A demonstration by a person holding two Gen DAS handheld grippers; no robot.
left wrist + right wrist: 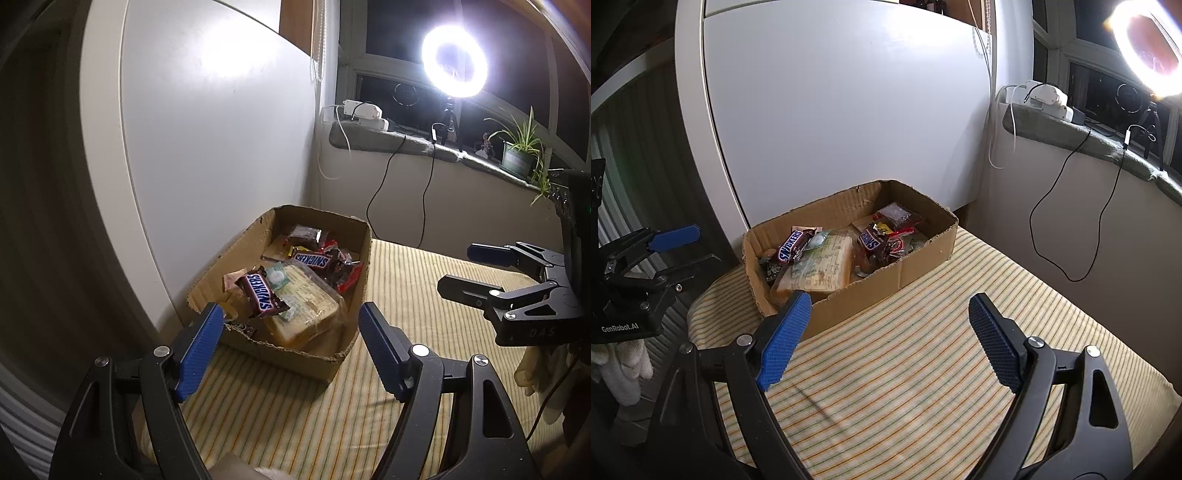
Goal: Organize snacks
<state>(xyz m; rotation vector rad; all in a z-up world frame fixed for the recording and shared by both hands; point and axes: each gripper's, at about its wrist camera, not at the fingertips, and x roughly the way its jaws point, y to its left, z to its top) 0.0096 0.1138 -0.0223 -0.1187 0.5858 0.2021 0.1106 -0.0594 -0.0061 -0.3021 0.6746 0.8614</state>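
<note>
- the open brown cardboard box (916, 254) with ragged torn rims sits on the yellow striped cloth surface (923, 369), its far long side close to the white panel (831, 110).
- inside the box, a brown snickers bar (790, 246) lies on a clear-wrapped pale bread pack (827, 266); a second snickers bar (872, 240) lies toward the box's far end (among red wrappers).
- the left gripper (291, 345) hangs just before the box's near torn edge, blue fingers (201, 347) spread wide, holding nothing.
- the right gripper (886, 341) hovers over bare cloth beside the box's long side, fingers wide apart, empty.
</note>
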